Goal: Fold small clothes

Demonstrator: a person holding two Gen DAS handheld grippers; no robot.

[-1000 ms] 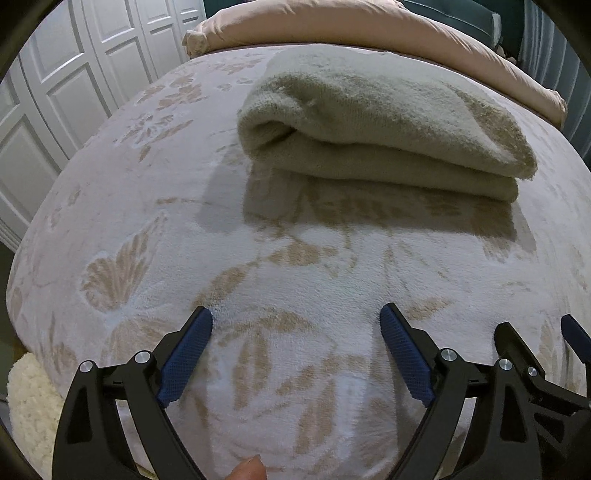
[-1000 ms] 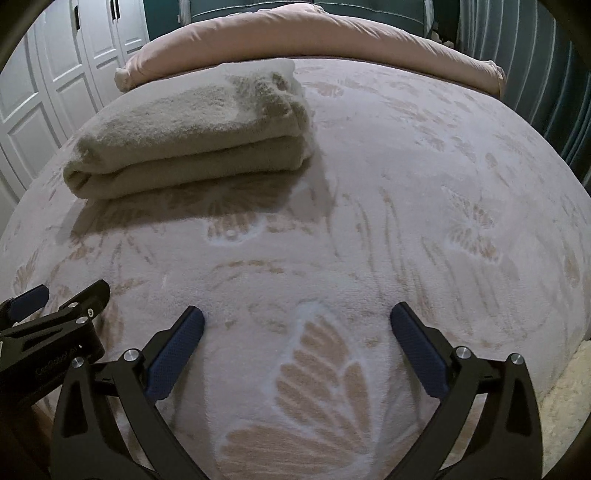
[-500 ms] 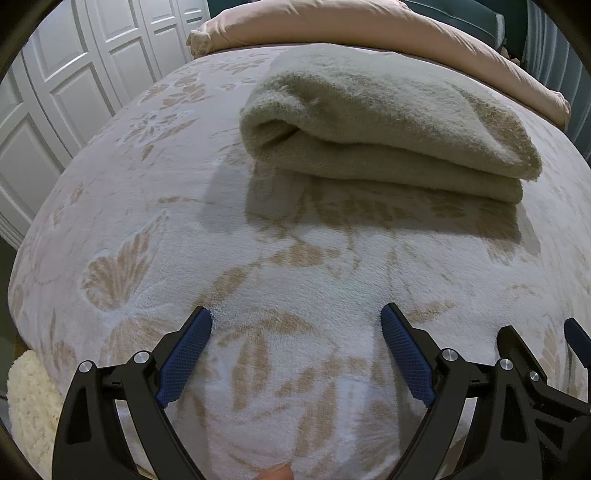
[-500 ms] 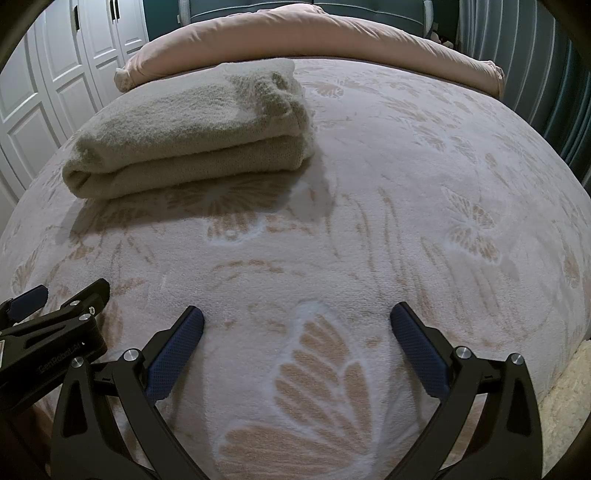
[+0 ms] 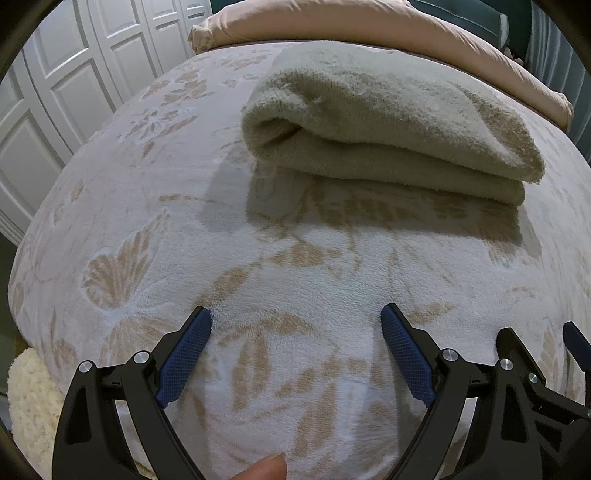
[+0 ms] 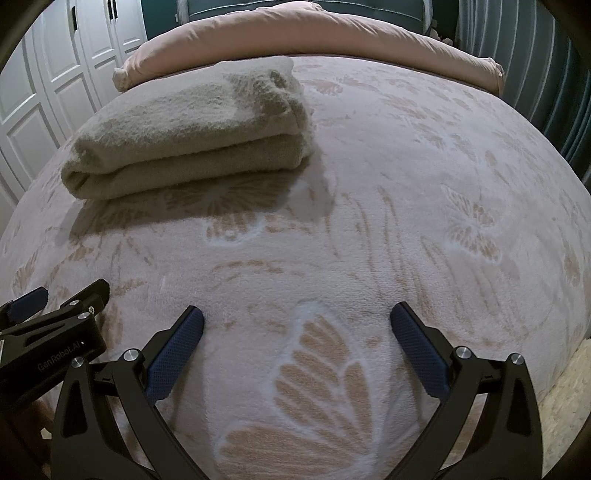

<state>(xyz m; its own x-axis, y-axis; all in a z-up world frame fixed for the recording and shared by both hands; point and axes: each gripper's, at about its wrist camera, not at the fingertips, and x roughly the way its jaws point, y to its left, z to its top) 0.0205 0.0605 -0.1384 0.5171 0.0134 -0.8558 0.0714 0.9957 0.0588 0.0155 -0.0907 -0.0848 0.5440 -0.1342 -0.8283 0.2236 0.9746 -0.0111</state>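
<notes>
Hovering both hand-held grippers, left (image 5: 295, 354) and right (image 6: 295, 350), spread wide and empty over the bed (image 6: 406, 221), I judge the folded towel (image 5: 369, 122) ahead soft, floppy, light; best pinched at its layered edge.

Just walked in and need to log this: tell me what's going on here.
A person holds a two-finger gripper in each hand over a bed with a flowered cover. The left gripper and the right gripper are both open and hold nothing. A beige towel lies folded on the cover, further up the bed, untouched. Behind it lies a pink pillow.
</notes>
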